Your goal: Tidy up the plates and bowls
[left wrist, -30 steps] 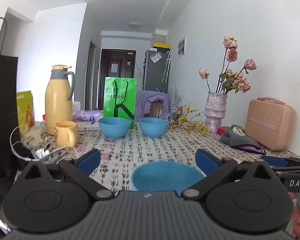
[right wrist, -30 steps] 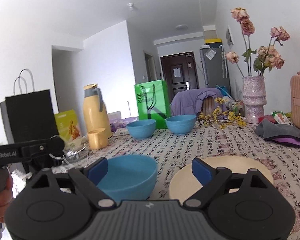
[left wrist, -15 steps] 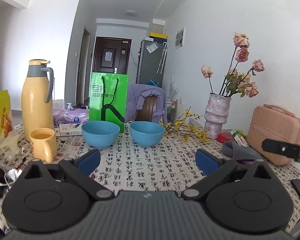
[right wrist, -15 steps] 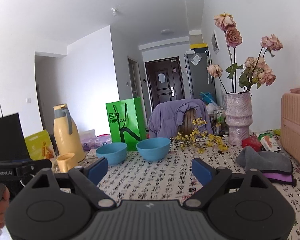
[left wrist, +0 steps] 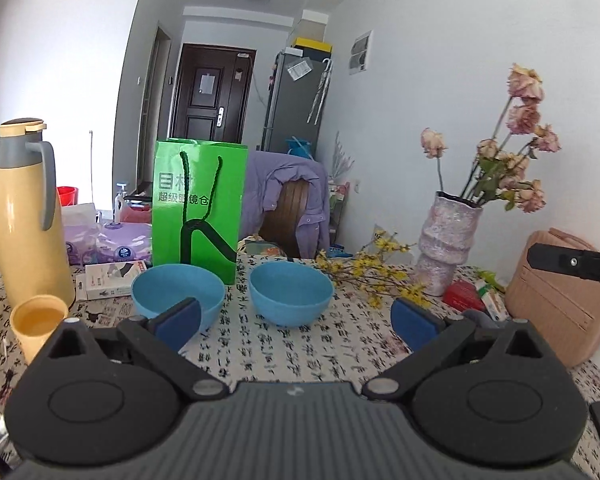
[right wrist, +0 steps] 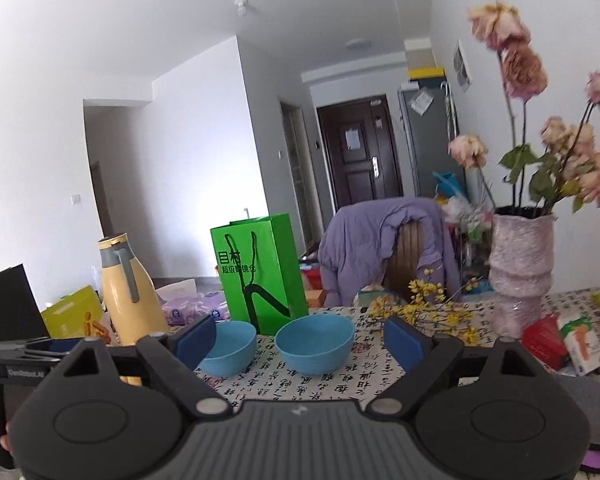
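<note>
Now that both my grippers have come up and forward across the table with the calligraphy-print cloth (left wrist: 300, 360), the near blue bowl and the pale round plate that sat under my fingers a second ago have dropped out of both views; I can't tell where they sit now. What fills the frame instead is the far pair: left round blue plastic bowl (left wrist: 178, 294) and right round blue plastic bowl (left wrist: 291, 298), side by side, apart, just in front of the green paper carrier bag (left wrist: 198, 208). My read: next targets, likely to be nested.

Pose: both grippers point slightly below level, straight at the pair.
- left gripper (left wrist: 296, 320): jaws wide apart, nothing between the pads; right bowl sits centred in the gap, beyond reach.
- right gripper (right wrist: 300, 338): jaws spread wide, holding nothing; the same bowl is framed between the fingers, not touched.

Yellow plastic cup (left wrist: 38, 326) and tall yellow thermos jug (left wrist: 22, 216) stand left of the bowls, clear of the approach line.
</note>
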`<move>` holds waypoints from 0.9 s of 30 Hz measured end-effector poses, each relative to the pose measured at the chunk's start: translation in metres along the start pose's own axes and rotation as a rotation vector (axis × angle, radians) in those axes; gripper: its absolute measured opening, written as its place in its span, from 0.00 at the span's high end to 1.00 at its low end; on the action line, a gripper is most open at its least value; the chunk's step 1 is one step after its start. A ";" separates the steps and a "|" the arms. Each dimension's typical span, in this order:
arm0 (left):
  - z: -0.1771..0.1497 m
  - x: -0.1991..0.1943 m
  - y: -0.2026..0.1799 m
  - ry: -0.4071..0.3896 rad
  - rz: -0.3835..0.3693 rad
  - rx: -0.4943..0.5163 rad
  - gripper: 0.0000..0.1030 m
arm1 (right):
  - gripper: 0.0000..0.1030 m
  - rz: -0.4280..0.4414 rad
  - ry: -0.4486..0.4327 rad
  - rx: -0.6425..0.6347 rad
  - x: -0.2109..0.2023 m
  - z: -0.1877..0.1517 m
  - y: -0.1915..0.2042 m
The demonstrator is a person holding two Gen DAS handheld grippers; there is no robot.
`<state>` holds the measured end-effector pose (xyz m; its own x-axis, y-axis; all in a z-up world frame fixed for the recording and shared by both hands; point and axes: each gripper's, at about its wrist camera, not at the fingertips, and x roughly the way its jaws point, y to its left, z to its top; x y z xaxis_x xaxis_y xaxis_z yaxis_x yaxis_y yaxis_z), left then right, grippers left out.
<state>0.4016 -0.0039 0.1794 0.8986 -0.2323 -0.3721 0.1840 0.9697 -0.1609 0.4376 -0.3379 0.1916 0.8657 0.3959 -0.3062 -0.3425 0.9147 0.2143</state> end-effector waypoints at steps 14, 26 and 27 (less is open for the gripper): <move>0.047 0.169 0.040 0.140 0.090 0.001 0.00 | 0.13 0.033 0.288 0.262 0.181 0.060 -0.079; 0.025 0.301 0.043 0.348 0.084 -0.017 0.18 | 0.22 -0.096 0.479 0.184 0.337 0.034 -0.093; 0.023 0.310 0.044 0.365 0.091 -0.029 0.22 | 0.26 -0.099 0.493 0.188 0.347 0.027 -0.093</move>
<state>0.6972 -0.0317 0.0778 0.7085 -0.1625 -0.6868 0.0940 0.9862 -0.1363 0.7800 -0.2878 0.0905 0.6009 0.3405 -0.7232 -0.1570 0.9374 0.3109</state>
